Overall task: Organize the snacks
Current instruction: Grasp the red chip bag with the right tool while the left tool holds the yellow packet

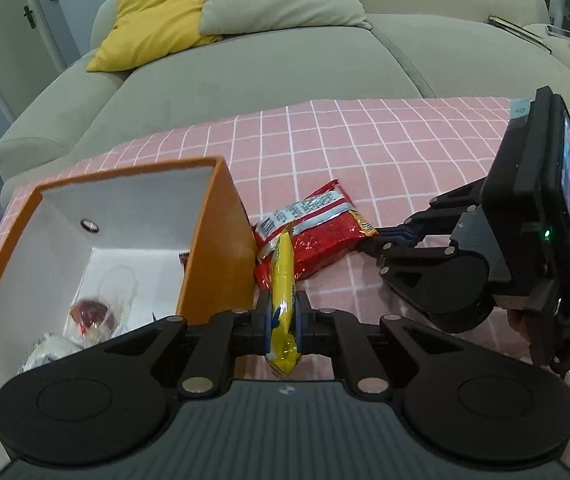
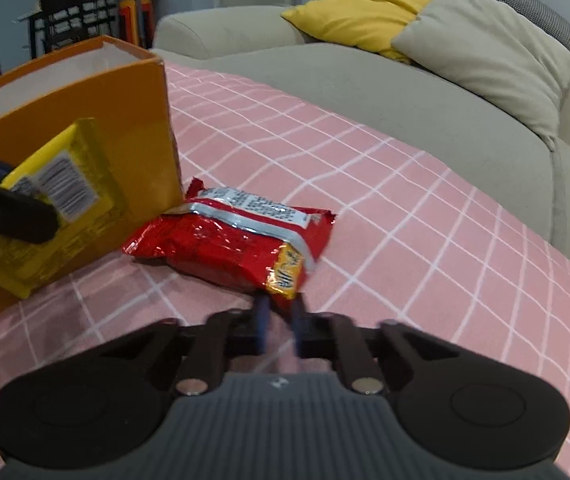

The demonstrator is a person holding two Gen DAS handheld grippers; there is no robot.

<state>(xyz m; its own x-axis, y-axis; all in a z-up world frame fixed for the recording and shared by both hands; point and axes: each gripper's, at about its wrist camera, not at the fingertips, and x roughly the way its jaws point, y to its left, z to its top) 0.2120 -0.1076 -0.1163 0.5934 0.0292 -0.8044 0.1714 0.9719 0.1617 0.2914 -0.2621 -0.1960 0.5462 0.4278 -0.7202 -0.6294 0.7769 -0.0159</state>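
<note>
Your left hand-held gripper [image 1: 283, 326] is clamped on a flat yellow foil snack packet [image 1: 283, 280], held beside the outer wall of the open orange cardboard box [image 1: 217, 236] standing at the surface's left edge. Your right hand-held gripper [image 2: 281, 320], fingers slightly apart, meets a corner of the crinkled red foil snack bag [image 2: 229, 244] lying on the pink checked cloth [image 2: 405, 220] just beside the box.

Orange box [image 1: 221, 240] wall blocks leftward — open cloth [image 1: 365, 152] beyond.
</note>
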